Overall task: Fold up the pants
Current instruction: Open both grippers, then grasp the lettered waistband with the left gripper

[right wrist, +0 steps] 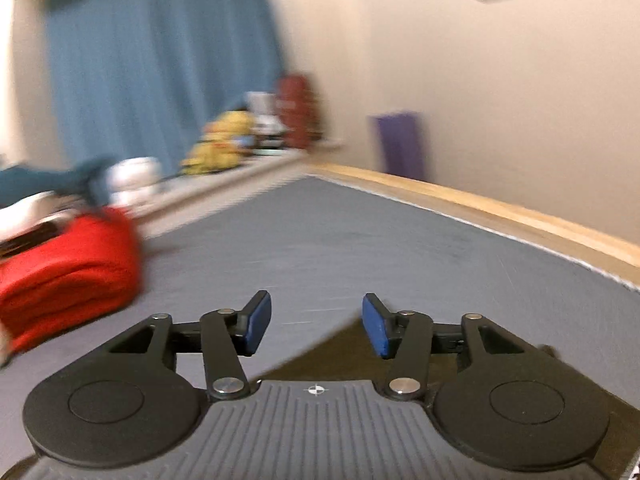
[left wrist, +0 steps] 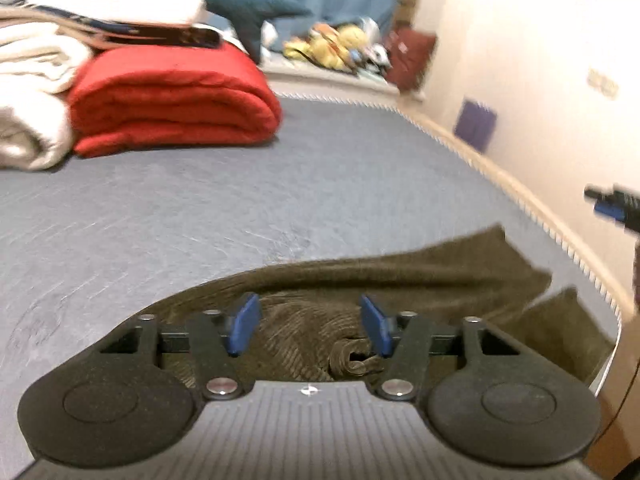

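The mattress (left wrist: 280, 200), grey and broad, stretches ahead of both tools, with a folded red blanket (left wrist: 172, 100) well ahead and to the left of the left hand-held gripper (left wrist: 308, 324), which sits low and level, its blue fingers spread wide with nothing between them. Directly under and just ahead of those fingers lie the pants (left wrist: 400, 276), olive-brown corduroy, rumpled, with a bunched fold near the right finger and an edge flaring out to the right toward the mattress border. The right hand-held gripper (right wrist: 316, 322) is also level and points across bare mattress, its fingers wide apart and empty; only a dark corner of the pants (right wrist: 336, 352) shows beneath it, close to its body.
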Available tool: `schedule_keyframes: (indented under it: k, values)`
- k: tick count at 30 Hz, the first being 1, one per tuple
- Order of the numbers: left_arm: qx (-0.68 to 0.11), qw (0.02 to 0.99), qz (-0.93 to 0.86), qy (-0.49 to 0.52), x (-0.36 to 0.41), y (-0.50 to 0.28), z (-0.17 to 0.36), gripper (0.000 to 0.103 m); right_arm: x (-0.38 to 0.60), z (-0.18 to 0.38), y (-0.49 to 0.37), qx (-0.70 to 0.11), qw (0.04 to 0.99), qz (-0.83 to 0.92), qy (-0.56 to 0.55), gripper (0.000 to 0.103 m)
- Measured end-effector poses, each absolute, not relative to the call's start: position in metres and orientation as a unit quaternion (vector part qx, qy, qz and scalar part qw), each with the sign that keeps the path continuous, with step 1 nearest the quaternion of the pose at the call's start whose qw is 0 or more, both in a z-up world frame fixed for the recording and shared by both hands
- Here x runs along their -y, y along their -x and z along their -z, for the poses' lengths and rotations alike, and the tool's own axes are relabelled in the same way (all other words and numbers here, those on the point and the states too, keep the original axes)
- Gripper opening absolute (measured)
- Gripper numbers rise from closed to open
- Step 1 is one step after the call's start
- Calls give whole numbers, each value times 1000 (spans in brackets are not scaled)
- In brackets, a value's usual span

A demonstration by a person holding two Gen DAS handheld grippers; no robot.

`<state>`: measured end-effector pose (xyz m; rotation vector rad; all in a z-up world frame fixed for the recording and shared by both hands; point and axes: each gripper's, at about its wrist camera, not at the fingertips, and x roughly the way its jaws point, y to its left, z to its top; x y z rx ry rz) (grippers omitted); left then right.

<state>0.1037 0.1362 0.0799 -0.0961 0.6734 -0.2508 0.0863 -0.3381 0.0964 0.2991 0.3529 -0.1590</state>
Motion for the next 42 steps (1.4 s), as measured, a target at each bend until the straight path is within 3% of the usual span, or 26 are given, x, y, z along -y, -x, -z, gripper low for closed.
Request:
schedule_keyframes:
  k: [2,4,9,18,21,23,26,28,30,33,35,42]
  values:
    - [-326,937,112,53,-149,-84,-86,39,297,-107,-66,-178,976,15,-125,54]
    - [-323,941,100,36,-160,-64,-85,33,256,-105,-48,-184,977,-52,-95,53]
    - [-330,941,53,48,-202,-35,-54,31,148,-72,3,-220,951,-216,-6,43]
    - [-389,914,-38,108,-263,-41,-10,34,18,27,82,-289,853,-407,154,39]
    - [-399,906,-50,133,-276,-47,-4,43,-3,41,94,-288,822,-450,197,39]
    - [-413,898,-53,141,-281,-57,4,57,-11,48,92,-296,804,-471,210,41]
    - [-439,885,-67,139,-283,-70,18,73,-21,55,80,-305,784,-489,231,53]
    - [-462,873,-81,137,-283,-78,32,81,-21,59,81,-313,772,-497,243,70]
    - [-482,860,-89,142,-285,-85,45,82,-21,69,83,-320,763,-501,253,75]
    - [-503,844,-90,163,-287,-92,58,82,-21,75,79,-319,757,-508,258,75]
    - [-512,835,-87,182,-289,-96,65,82,-19,73,75,-319,757,-510,256,71]
    - [-523,830,-65,181,-278,-100,76,85,-11,68,63,-318,754,-517,252,34]
